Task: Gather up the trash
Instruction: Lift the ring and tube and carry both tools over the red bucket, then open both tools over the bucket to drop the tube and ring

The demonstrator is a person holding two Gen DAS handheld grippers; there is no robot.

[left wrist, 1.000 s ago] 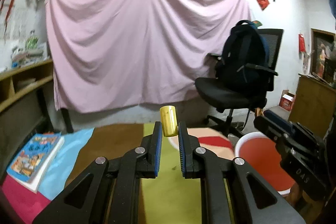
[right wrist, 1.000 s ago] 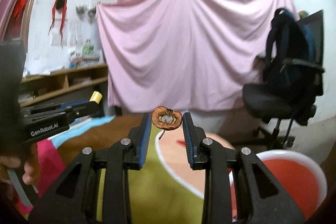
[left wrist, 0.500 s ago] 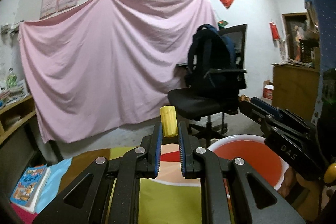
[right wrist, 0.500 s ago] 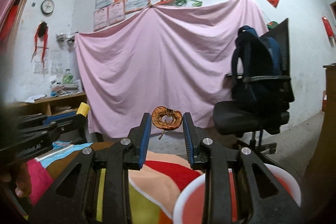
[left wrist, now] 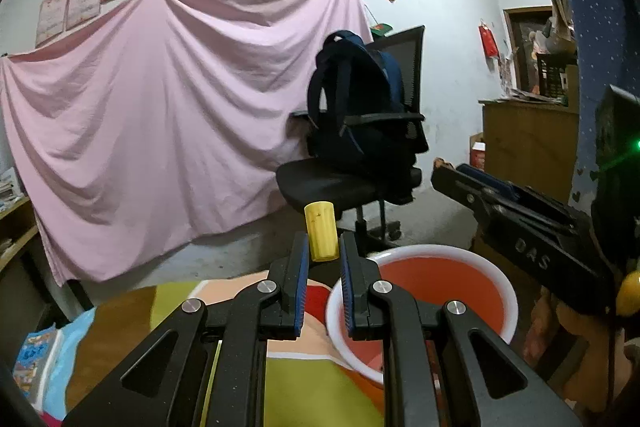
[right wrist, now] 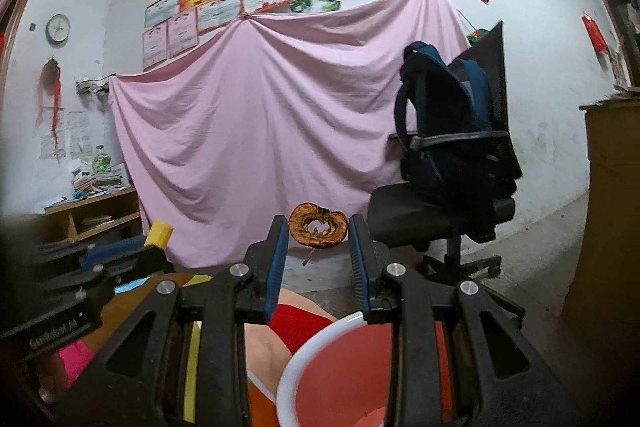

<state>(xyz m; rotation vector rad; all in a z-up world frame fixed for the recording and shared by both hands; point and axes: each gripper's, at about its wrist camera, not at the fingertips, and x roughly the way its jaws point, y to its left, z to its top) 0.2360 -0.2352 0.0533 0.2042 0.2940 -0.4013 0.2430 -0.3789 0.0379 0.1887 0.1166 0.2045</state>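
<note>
Left claw [left wrist: 323, 254] is pinching a yellow cap [left wrist: 320, 230]; right claw [right wrist: 319, 237] is gripping what is probably dried fruit peel [right wrist: 319, 230], above the red basin [right wrist: 344, 379].

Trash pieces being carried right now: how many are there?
2. A small yellow cylinder is pinched in the left gripper, and a dried brown fruit ring sits in the right gripper. Both are held near the red basin. More may lie out of view.
</note>
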